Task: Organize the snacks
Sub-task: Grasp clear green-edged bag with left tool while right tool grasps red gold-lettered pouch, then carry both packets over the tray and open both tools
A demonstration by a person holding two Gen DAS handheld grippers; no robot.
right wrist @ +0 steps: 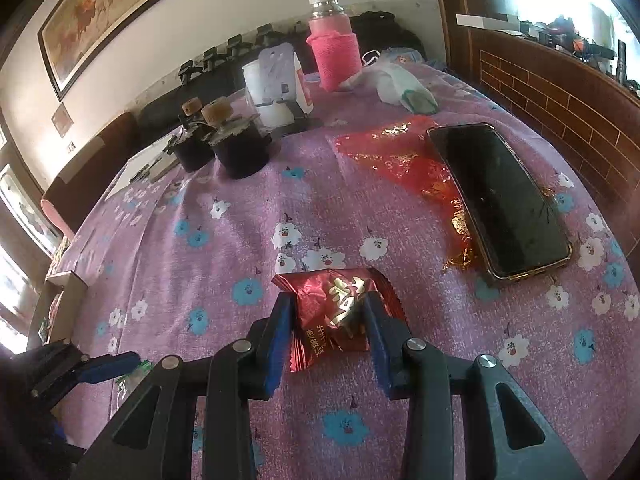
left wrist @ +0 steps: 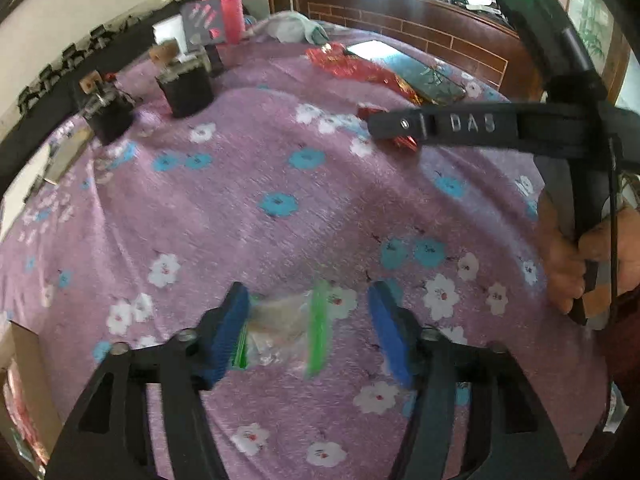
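Observation:
A clear snack packet with green stripes (left wrist: 286, 328) lies on the purple flowered tablecloth (left wrist: 280, 184) between the blue pads of my left gripper (left wrist: 310, 332). The jaws stand wide and only the left pad is at the packet. My right gripper (right wrist: 326, 320) is closed on a red foil snack packet with gold lettering (right wrist: 336, 312), held low over the cloth. From the left wrist view the right gripper (left wrist: 384, 128) shows at the right with the red packet (left wrist: 400, 142) behind its tip. The left gripper's fingers (right wrist: 108, 364) show at the lower left of the right wrist view.
A black phone (right wrist: 500, 200) lies on a red foil bag (right wrist: 400, 156) at the right. Two dark pots (right wrist: 240, 152), a white cup (right wrist: 260, 84) and a pink-sleeved bottle (right wrist: 334, 52) stand at the back. A cardboard box (left wrist: 28, 380) sits at the left table edge.

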